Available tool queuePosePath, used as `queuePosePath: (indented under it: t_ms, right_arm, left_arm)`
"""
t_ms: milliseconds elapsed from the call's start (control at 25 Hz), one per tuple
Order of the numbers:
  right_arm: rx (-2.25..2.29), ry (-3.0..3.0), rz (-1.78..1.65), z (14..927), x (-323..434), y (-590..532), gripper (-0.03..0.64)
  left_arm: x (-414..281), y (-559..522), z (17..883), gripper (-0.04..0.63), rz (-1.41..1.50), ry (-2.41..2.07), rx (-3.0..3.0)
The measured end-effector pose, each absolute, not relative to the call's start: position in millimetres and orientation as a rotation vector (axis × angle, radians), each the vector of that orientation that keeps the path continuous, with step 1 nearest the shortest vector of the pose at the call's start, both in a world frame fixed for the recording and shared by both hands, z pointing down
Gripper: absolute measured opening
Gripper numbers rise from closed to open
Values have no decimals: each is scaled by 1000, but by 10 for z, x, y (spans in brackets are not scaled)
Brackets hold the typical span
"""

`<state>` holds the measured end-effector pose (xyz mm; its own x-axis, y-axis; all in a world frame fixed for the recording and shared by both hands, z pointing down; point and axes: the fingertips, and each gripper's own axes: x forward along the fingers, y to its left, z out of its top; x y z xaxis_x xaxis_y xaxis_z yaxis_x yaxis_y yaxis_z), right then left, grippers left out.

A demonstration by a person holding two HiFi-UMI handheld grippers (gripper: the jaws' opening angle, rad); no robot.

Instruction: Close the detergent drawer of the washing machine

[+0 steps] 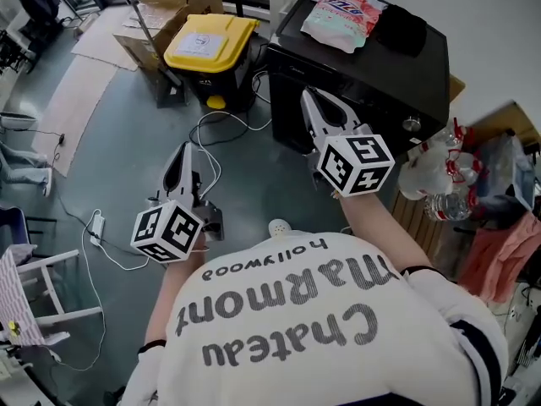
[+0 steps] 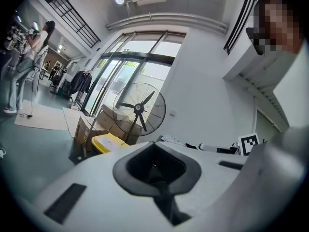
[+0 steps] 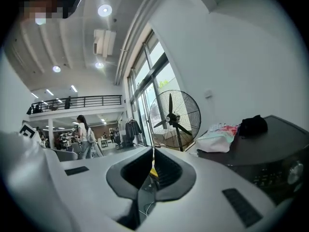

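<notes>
Tongs in both hands are pressed shut and hold nothing: the right gripper (image 1: pixel 316 106) is up by the front top edge of the black washing machine (image 1: pixel 372 74), and the left gripper (image 1: pixel 181 155) hangs lower, well apart from it. I cannot see the detergent drawer sticking out, so it may be in by now. To do it well, push straight on the drawer front with the shut tips until it sits even.
</notes>
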<state>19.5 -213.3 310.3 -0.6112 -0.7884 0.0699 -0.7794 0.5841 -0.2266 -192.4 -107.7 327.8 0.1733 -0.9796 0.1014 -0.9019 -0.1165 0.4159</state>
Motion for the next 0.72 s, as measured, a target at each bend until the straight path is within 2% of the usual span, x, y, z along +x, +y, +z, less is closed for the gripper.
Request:
queuePosePath:
  t_ms: [720]
  right_arm:
    - [-1430,2797,-385,3223,149,-1187,34]
  left_arm:
    - [-1896,-297,3255,8,-265,-1718,2134]
